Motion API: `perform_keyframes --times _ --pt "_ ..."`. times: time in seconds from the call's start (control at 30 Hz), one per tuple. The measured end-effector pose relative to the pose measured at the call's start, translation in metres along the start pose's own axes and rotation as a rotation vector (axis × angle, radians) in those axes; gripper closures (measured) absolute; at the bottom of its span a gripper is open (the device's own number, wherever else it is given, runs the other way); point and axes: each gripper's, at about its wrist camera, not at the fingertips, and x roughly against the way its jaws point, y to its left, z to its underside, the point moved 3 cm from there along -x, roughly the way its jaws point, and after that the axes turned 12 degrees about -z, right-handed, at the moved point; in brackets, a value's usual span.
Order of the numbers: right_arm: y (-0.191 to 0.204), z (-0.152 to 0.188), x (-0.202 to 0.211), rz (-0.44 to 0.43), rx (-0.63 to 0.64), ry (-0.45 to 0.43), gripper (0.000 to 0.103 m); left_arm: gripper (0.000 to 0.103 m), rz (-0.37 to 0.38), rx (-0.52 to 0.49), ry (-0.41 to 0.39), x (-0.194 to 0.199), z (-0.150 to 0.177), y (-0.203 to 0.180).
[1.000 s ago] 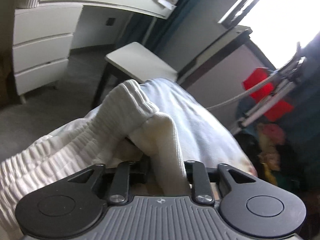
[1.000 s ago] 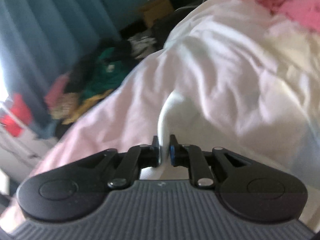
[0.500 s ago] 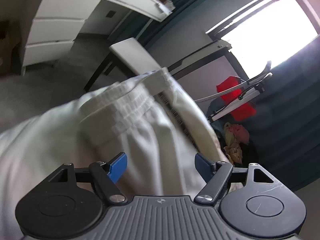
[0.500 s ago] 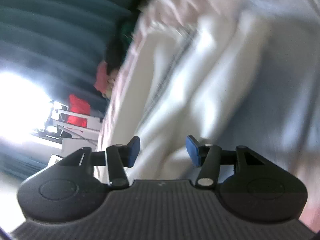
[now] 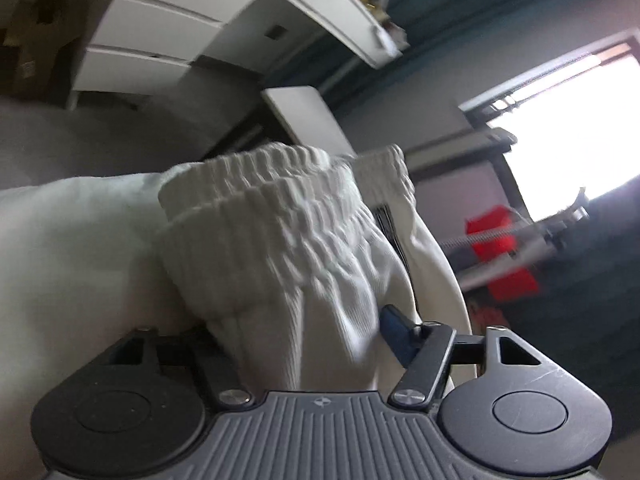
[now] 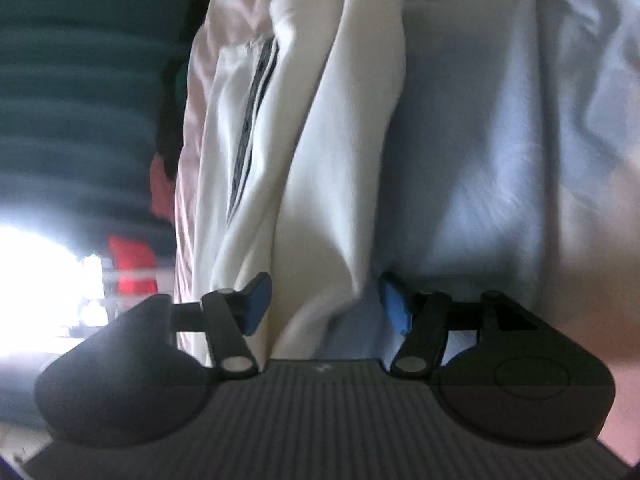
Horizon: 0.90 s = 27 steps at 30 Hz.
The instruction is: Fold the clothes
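White trousers with a ribbed elastic waistband (image 5: pixel 280 220) and dark side stripes (image 6: pixel 248 128) lie on the bed. In the left wrist view the waistband end bunches up between the jaws of my left gripper (image 5: pixel 300 332). Those jaws are closing. Its right blue pad (image 5: pixel 394 332) shows just beside the cloth; the left pad is hidden behind it. In the right wrist view a long fold of the trousers (image 6: pixel 320 160) runs between the jaws of my right gripper (image 6: pixel 325 304). These jaws are opening, and both blue pads stand clear of the cloth.
A pale sheet (image 6: pixel 500 140) covers the bed to the right of the trousers. Beyond the bed stand white drawers (image 5: pixel 152 40) under a desk top (image 5: pixel 320 8), a white stool (image 5: pixel 304 120), a bright window (image 5: pixel 580 120), a red object (image 5: pixel 496 248) and a teal curtain (image 6: pixel 72 80).
A second ago both grippers were shut on white cloth. Both have let go and stand wide. Both views have rolled and sunk toward the bed; the waistband now lies flatter.
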Motion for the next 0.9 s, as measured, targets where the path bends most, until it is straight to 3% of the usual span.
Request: perform_keyframes --times 0.1,0.17,0.27,0.4,0.57,0.73,0.83,0.9 --pt "0.007 -0.019 -0.020 -0.031 0.063 -0.107 0.039 0.057 -0.031 -0.014 -0.025 -0.009 -0.003 -0.010" --pt "0.011 -0.034 -0.034 -0.063 0.086 -0.154 0.040 0.075 -0.045 -0.025 -0.046 -0.006 -0.002 -0.014" --pt "0.017 -0.053 -0.043 -0.051 0.201 -0.152 0.080 0.085 -0.049 -0.007 -0.036 0.006 -0.007 -0.015" --pt "0.021 -0.057 -0.021 -0.078 0.221 -0.134 0.089 0.088 -0.035 -0.036 -0.038 0.043 -0.019 -0.023" --pt "0.026 -0.054 0.025 -0.121 0.204 -0.125 0.091 0.088 -0.001 -0.077 -0.065 0.120 -0.028 -0.015" --pt "0.018 -0.056 0.067 -0.101 0.178 -0.051 0.092 0.088 -0.005 -0.085 -0.039 0.200 -0.029 0.046" --pt "0.004 -0.053 0.084 -0.025 0.184 -0.012 0.092 0.088 -0.056 -0.147 -0.040 0.234 -0.014 0.089" --pt "-0.014 -0.052 0.092 0.029 0.139 0.010 0.090 0.087 -0.091 -0.139 0.005 0.240 -0.005 0.121"
